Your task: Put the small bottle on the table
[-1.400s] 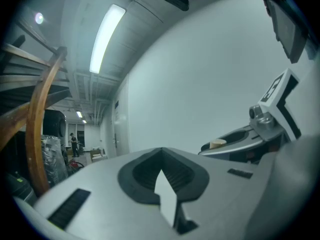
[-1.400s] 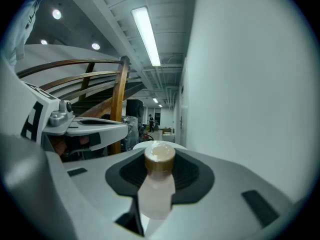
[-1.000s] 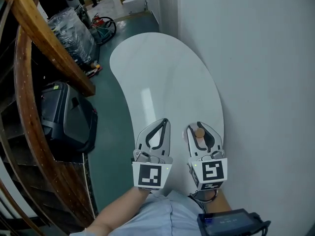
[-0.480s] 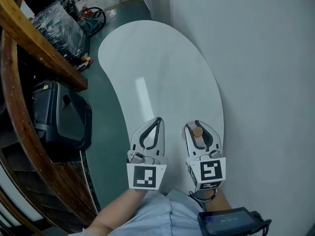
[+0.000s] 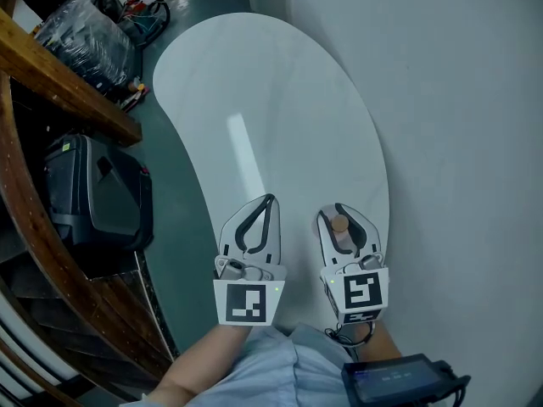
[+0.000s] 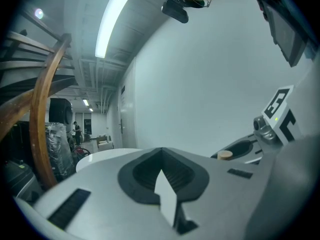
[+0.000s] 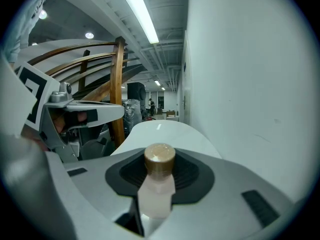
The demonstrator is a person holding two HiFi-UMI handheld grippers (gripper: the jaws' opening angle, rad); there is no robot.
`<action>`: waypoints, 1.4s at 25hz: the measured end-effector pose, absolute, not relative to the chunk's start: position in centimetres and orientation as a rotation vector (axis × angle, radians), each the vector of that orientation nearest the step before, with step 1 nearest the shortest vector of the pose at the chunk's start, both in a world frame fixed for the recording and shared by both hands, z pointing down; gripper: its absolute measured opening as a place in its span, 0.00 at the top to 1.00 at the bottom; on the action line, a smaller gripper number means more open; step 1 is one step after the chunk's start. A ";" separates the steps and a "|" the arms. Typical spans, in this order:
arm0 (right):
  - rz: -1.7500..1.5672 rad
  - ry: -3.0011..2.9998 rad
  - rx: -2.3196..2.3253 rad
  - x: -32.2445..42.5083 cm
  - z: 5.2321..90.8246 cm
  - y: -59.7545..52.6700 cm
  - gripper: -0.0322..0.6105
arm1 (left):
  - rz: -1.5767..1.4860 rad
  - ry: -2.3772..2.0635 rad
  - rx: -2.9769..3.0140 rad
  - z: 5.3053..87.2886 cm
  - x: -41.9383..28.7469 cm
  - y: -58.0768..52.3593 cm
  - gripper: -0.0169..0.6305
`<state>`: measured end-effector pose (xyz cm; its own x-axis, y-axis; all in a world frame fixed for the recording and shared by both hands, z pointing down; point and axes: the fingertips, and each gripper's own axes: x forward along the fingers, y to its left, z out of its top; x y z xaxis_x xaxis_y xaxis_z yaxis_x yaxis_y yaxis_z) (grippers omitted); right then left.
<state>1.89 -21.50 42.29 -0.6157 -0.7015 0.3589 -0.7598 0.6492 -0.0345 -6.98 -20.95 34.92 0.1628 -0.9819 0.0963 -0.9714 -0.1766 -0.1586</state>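
Note:
The small bottle (image 5: 340, 225) has a tan cap and a pale pink body (image 7: 157, 194). My right gripper (image 5: 340, 209) is shut on it, with the cap standing up between the jaws. It hangs over the near end of the white curved table (image 5: 280, 100), close to the wall. My left gripper (image 5: 268, 199) is beside it on the left, over the table's near edge. Its jaws meet at the tips (image 6: 161, 150) and hold nothing. In the left gripper view, the bottle's cap (image 6: 225, 155) shows at the right.
A pale wall (image 5: 458, 142) runs along the table's right side. Left of the table, a black case (image 5: 93, 197) stands on the green floor under a wooden stair rail (image 5: 59, 83). Plastic-wrapped goods (image 5: 81, 32) stand farther back. A black screen device (image 5: 394, 380) sits on my right arm.
The view has shifted, so the table and stair rail now sit lower and further left. Both grippers stay side by side over the near end, and the bottle is still held.

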 end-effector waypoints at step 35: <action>0.409 -2.457 1.122 1.7 48.2 -21.7 0.77 | -0.292 2.194 -2.463 39.6 -8.1 -21.3 0.97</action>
<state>1.69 -21.72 48.24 -0.5937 -0.6487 0.4761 -0.7680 0.6334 -0.0949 -8.12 -21.33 39.60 0.1129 -0.9637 0.2419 -0.9934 -0.1140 0.0097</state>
